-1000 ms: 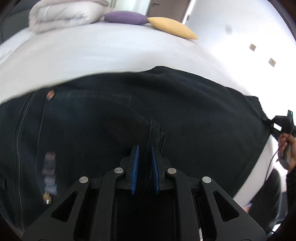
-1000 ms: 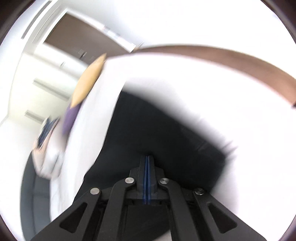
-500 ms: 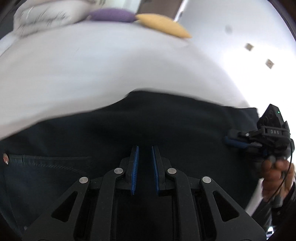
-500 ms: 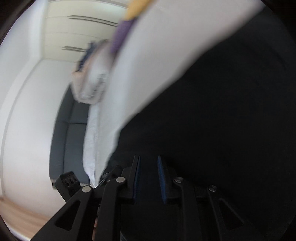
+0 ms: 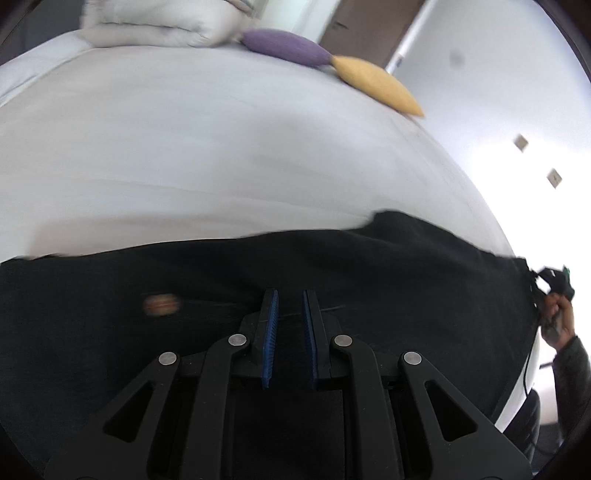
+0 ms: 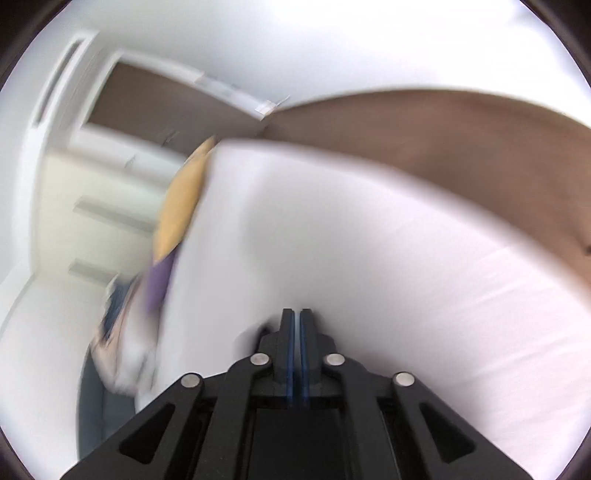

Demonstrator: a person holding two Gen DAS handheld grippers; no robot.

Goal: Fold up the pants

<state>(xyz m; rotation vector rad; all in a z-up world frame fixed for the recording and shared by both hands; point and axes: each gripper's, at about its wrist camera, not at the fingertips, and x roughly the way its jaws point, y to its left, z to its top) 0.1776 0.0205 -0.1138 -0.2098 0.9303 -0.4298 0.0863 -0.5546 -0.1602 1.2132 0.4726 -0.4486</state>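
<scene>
My left claw (image 5: 290, 295) is parted, jaws apart with dark cloth showing between the blue pads (image 5: 270, 332); I can't tell if they touch the fabric. The pants (image 5: 388, 273) lie directly under and ahead of it, a dark band spread across the near edge of the bed (image 5: 221, 147). A blurred copper button (image 5: 161, 304) sits left of my left claw. At the pants' far right end is my right hand (image 5: 556, 317) with its tool, at the hem. My right claw (image 6: 295, 314) has its pads pressed nearly together; whether cloth is pinched there I can't tell, the view is smeared. Farther up the bed: a yellow cushion (image 5: 376, 85), a purple cushion (image 5: 284, 46), then a folded white duvet (image 5: 159, 22). No containers in sight.
</scene>
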